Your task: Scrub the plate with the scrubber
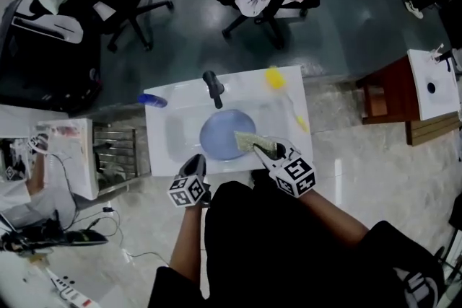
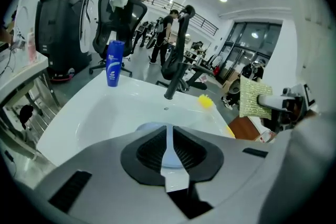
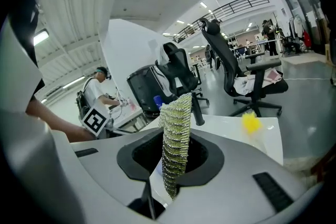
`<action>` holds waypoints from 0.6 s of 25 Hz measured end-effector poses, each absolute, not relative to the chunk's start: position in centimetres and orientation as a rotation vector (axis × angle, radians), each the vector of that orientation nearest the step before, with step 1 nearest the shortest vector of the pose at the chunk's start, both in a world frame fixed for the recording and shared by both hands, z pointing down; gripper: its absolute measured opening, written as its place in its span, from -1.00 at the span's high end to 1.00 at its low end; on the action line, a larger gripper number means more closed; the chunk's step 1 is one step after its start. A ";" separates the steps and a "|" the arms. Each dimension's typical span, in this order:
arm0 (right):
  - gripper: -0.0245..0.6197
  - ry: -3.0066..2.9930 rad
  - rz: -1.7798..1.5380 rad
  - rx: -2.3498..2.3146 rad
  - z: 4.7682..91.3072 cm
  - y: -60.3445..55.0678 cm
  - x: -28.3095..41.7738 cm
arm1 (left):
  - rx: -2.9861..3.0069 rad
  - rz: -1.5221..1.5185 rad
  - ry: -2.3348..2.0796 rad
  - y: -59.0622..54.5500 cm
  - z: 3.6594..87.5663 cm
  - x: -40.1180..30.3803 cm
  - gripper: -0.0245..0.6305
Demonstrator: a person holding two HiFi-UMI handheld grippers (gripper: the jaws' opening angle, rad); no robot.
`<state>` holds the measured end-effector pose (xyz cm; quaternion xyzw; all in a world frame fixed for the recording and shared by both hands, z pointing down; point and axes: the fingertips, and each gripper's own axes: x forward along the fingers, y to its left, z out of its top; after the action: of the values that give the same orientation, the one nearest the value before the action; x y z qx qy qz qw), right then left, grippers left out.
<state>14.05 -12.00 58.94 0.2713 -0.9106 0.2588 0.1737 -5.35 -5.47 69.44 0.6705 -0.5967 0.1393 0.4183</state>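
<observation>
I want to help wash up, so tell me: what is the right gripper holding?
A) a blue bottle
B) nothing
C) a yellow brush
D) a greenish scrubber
D: the right gripper is shut on the scrubber, which sticks up out of it.

The plate (image 1: 216,137) is pale blue, the scrubber (image 1: 247,141) yellow-green.

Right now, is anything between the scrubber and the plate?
Nothing visible. The scrubber, clamped in the right gripper, hangs over the plate's right side; the faucet stands behind the plate, clear of that path.
</observation>
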 end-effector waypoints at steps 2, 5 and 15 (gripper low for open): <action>0.73 -2.553 0.764 0.790 59.7 -12.3 14.5 | 1.644 0.386 -1.467 -6.2 71.1 -6.0 0.78; 0.73 -2.522 0.783 0.810 60.4 -12.9 15.0 | 1.593 0.452 -1.416 -7.3 73.7 -6.8 0.60; 0.73 -2.418 0.827 0.905 63.2 -13.8 15.2 | 1.481 0.558 -1.245 -9.9 82.4 -9.0 0.38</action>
<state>15.18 -13.83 63.17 0.3259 -0.8714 0.2981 0.2134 -8.97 -9.89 82.44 0.6215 -0.5226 0.2343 0.5345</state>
